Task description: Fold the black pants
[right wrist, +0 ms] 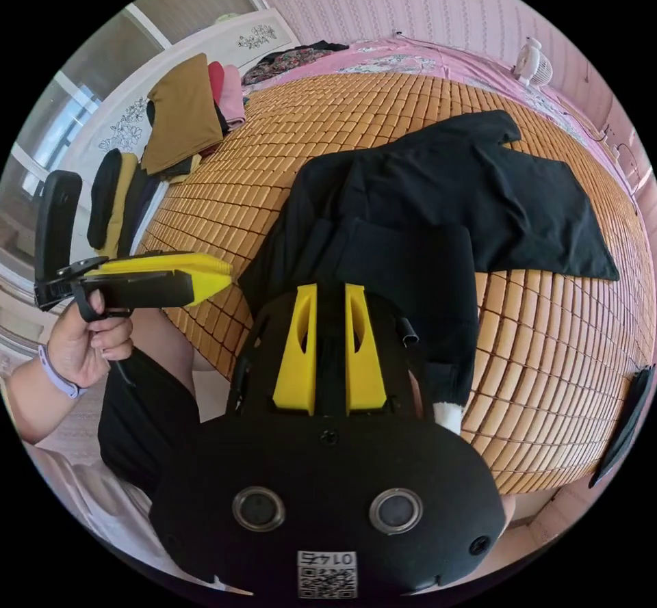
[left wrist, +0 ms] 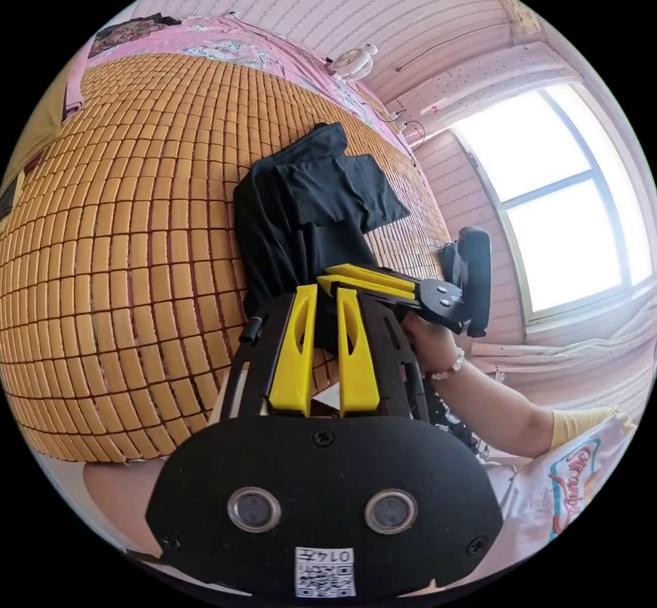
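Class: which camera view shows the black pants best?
The right gripper view: the black pants spread wide across the bamboo mat, their folds and edges plain. In the left gripper view the pants look smaller, their near end hidden behind both claws.

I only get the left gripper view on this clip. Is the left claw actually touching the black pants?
Observer: It looks clear of them. In the right gripper view the left claw hangs beside the black pants, over the edge of the mat, with no cloth in it.
Operator: Anything else near the mat?
Observer: Yes, brown, red and pink clothes are piled against a white board at its far side.
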